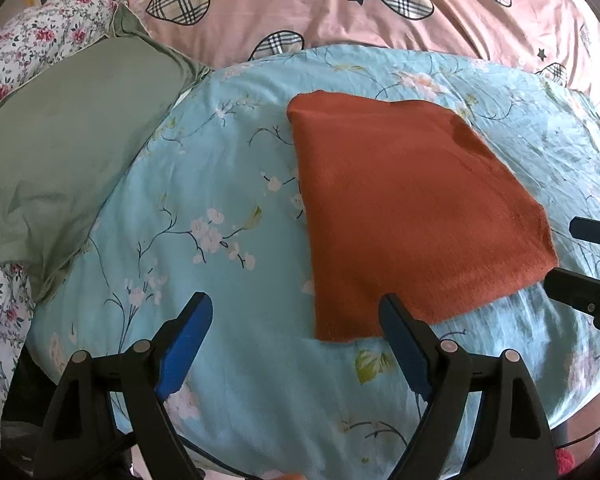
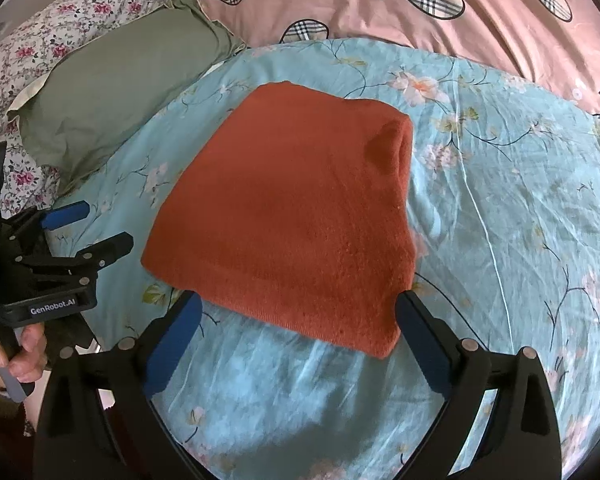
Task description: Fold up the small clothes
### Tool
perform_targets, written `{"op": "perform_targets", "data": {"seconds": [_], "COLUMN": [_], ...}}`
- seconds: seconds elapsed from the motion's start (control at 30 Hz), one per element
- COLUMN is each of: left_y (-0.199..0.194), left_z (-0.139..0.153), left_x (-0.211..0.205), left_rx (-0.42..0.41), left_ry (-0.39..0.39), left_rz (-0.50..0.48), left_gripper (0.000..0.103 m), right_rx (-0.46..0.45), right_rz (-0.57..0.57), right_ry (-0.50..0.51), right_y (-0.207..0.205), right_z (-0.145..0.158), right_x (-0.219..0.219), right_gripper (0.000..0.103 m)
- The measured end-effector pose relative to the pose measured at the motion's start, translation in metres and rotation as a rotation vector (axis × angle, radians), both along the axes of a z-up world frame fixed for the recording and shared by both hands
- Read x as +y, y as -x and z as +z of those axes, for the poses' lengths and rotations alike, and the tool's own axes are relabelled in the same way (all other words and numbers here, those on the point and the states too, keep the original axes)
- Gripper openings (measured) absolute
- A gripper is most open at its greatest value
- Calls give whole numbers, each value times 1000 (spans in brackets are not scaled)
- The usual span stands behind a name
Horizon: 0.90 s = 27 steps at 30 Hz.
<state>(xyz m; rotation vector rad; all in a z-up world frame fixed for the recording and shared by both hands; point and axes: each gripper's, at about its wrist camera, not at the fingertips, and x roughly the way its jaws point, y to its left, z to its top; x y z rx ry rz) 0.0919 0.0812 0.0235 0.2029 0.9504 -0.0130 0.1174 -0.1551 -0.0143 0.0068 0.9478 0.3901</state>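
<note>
A rust-orange knit garment (image 1: 408, 216) lies folded into a flat rectangle on the light blue floral quilt (image 1: 220, 200); it also shows in the right wrist view (image 2: 292, 216). My left gripper (image 1: 296, 308) is open and empty, just in front of the garment's near left corner. My right gripper (image 2: 298, 304) is open and empty, its jaws straddling the garment's near edge without gripping it. The right gripper also shows at the right edge of the left wrist view (image 1: 560, 252), and the left gripper at the left of the right wrist view (image 2: 108, 226).
A green pillow (image 1: 68, 152) lies left of the quilt, with flowered bedding (image 1: 32, 40) behind it. A pink sheet with plaid hearts (image 1: 340, 8) covers the far side. The quilt (image 2: 500, 200) stretches right of the garment.
</note>
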Motion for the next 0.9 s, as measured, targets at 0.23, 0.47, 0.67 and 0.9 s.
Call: {"op": "perform_targets", "data": {"seconds": [0.23, 0.47, 0.67, 0.9], "left_y": [-14, -21, -18, -16], "left_z": [-2, 0, 2, 7], "left_x": [4, 4, 3, -1], "left_rx": [-2, -1, -6, -16], "left_ry": [-1, 13, 21, 18], "left_rz": [21, 29, 21, 11], "left_gripper": [86, 86, 86, 86], "right_rx": [10, 19, 23, 32], "right_rz": [-7, -30, -19, -26], "right_ry": [-3, -24, -14, -9], "right_y": [-16, -29, -30, -30], "right_z": [1, 4, 3, 0], "right_x": [2, 0, 1, -3], "right_gripper": [98, 98, 98, 98]}}
